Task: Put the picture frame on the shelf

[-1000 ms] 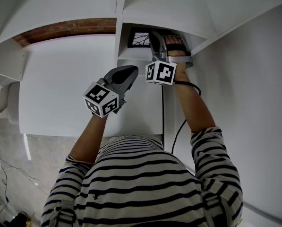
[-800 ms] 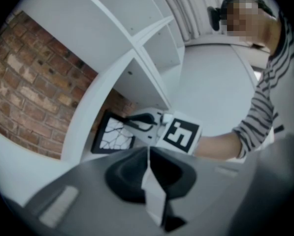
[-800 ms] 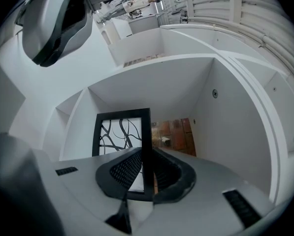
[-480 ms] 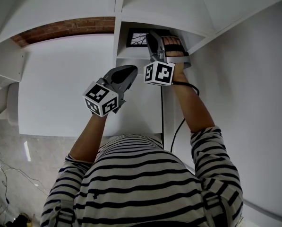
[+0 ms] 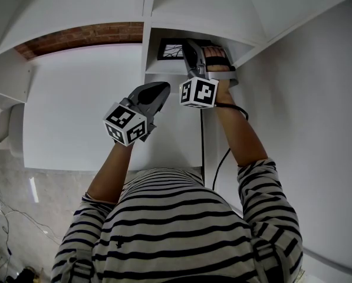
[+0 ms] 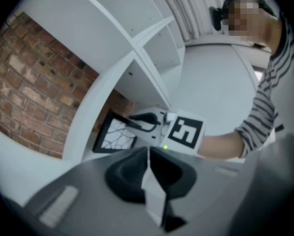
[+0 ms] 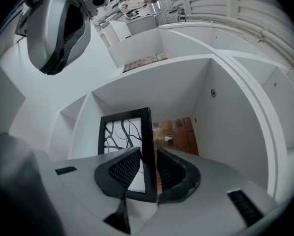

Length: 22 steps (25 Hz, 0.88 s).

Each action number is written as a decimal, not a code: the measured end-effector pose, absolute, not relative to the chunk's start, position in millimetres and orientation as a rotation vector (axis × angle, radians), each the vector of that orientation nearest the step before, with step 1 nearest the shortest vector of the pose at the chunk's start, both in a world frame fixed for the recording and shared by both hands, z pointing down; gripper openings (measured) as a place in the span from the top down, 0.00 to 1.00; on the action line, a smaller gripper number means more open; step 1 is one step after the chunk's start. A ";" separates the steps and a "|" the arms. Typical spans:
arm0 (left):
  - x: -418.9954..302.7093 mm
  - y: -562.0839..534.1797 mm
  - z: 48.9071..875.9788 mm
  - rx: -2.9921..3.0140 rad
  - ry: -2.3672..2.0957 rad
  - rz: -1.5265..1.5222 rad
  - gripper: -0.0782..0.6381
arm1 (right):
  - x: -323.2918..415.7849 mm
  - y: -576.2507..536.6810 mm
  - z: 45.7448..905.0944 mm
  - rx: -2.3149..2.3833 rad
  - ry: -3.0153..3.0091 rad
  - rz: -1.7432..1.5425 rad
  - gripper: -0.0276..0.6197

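Now right gripper jaws tight on the picture frame side edge; left gripper jaws together, empty.

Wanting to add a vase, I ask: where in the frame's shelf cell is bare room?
Bare: between the frame and the right wall. Tight: left of the frame, by the left wall. The right gripper clamps the frame's right edge.

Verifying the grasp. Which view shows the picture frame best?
Right gripper view: picture frame large, centred, in the shelf bay, its side edge between the jaws of the right gripper. Left gripper view shows it small, partly behind that gripper. Head view catches only a sliver.
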<state>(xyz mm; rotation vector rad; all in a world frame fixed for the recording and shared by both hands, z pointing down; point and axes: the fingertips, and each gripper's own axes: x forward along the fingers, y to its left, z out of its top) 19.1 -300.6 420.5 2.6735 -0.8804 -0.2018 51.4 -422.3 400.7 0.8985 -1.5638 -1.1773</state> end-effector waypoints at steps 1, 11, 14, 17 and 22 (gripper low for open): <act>19.3 -300.6 420.4 2.674 -0.880 -0.202 0.87 | 51.3 -421.3 400.8 0.896 -1.566 -1.176 0.84; 23.9 -302.3 417.7 2.677 -0.878 -0.204 0.87 | 53.4 -415.5 400.4 0.897 -1.599 -1.148 0.83; 23.6 -304.2 416.0 2.672 -0.882 -0.215 0.87 | 51.2 -410.3 396.1 0.901 -1.648 -1.130 0.81; 24.4 -305.2 414.1 2.667 -0.878 -0.230 0.87 | 49.4 -401.8 389.6 0.916 -1.711 -1.116 0.80; 25.5 -305.5 408.4 2.673 -0.880 -0.257 0.87 | 52.5 -382.2 376.5 1.007 -1.952 -0.949 0.80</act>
